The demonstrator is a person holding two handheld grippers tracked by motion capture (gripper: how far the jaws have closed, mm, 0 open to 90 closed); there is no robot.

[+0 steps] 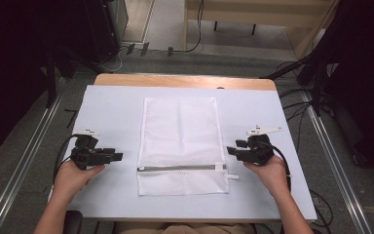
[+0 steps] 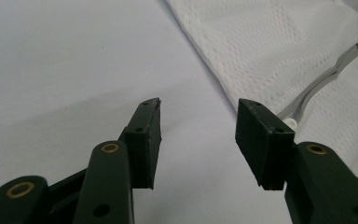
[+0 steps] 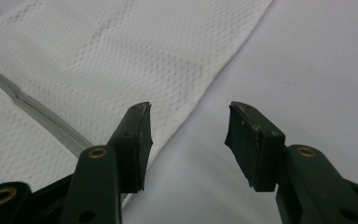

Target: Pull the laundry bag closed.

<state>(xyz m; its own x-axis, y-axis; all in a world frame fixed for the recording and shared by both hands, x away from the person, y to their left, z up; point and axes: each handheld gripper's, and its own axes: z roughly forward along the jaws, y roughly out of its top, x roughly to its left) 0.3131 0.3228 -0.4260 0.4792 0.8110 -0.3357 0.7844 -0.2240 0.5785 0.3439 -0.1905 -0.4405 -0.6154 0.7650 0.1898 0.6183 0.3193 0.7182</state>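
Left gripper (image 1: 119,157): held near the worktop's (image 1: 112,105) left edge, jaws apart, nothing between them, pointing at the bag. Right gripper (image 1: 230,149): near the right edge, jaws likewise apart and empty. White mesh laundry bag (image 1: 180,131): flat at the worktop's centre, running from near the front edge toward the back; grey zipper (image 1: 180,167) across its near part. The gripper views add the mesh weave and the zipper (image 2: 317,86) close up; the high view adds bare worktop flanking both long bag edges.
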